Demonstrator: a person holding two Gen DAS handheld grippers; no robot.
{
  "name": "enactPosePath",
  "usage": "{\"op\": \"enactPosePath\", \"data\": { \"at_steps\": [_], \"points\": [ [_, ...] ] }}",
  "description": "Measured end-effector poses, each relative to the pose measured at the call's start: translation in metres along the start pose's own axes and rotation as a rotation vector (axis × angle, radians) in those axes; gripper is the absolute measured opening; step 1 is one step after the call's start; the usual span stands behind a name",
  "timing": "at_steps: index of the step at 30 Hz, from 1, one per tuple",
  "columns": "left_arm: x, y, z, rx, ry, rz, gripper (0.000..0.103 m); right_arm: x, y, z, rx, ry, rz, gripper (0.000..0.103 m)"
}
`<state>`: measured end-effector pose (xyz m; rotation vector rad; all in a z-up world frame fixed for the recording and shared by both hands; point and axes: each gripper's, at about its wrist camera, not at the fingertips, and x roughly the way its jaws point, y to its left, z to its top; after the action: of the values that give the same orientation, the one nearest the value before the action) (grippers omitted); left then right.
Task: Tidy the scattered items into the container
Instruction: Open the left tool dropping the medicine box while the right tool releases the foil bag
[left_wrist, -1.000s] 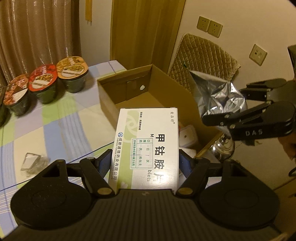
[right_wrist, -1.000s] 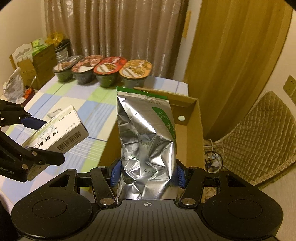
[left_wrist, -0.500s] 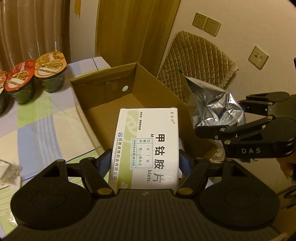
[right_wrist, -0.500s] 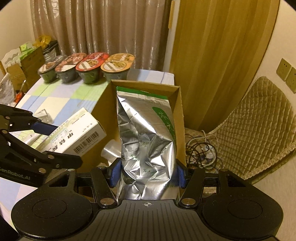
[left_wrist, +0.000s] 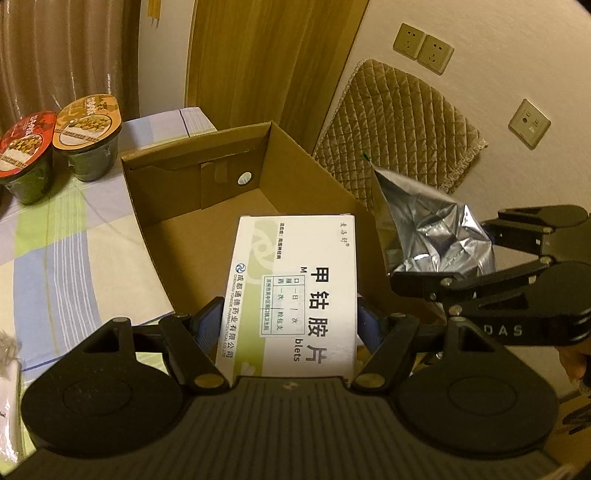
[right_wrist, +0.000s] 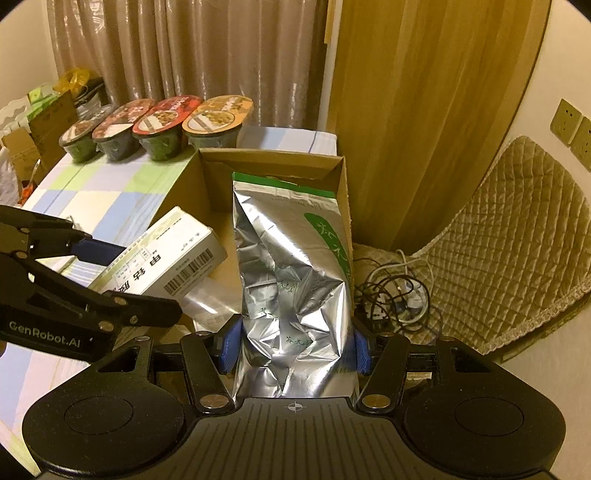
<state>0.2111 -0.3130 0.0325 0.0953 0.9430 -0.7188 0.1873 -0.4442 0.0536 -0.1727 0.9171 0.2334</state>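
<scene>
An open cardboard box (left_wrist: 173, 229) (right_wrist: 341, 192) stands at the table's right end. My left gripper (left_wrist: 291, 325) is shut on a white medicine carton (left_wrist: 295, 291) with green print, held over the box's near part. My right gripper (right_wrist: 295, 347) is shut on a silver foil bag (right_wrist: 291, 284) with a green label, upright above the box's right side. The bag (left_wrist: 432, 236) also shows right of the carton in the left wrist view, and the carton (right_wrist: 162, 258) shows left of the bag in the right wrist view. A clear plastic item (right_wrist: 210, 299) lies inside the box.
Several sealed food bowls (right_wrist: 166, 125) (left_wrist: 85, 133) line the table's far edge by the curtain. The checked tablecloth (left_wrist: 66, 236) lies left of the box. A quilted chair (right_wrist: 509, 229) and tangled cables (right_wrist: 395, 295) sit right of the table. Boxes (right_wrist: 40, 125) are piled at far left.
Both grippers have moved toward and over the cardboard box, the carton and foil bag still held. The box now sits nearer and more central in both views.
</scene>
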Motion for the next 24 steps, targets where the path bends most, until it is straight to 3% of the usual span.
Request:
{"op": "enactPosePath", "data": {
  "at_steps": [12, 24],
  "points": [
    [-0.019, 0.024, -0.004, 0.01, -0.024, 0.096, 0.072, 0.007, 0.002, 0.001, -0.004, 0.006, 0.001, 0.06],
    [-0.03, 0.025, -0.015, 0.055, -0.023, 0.126, 0.072, 0.009, 0.017, 0.005, -0.016, 0.014, 0.011, 0.06]
  ]
}}
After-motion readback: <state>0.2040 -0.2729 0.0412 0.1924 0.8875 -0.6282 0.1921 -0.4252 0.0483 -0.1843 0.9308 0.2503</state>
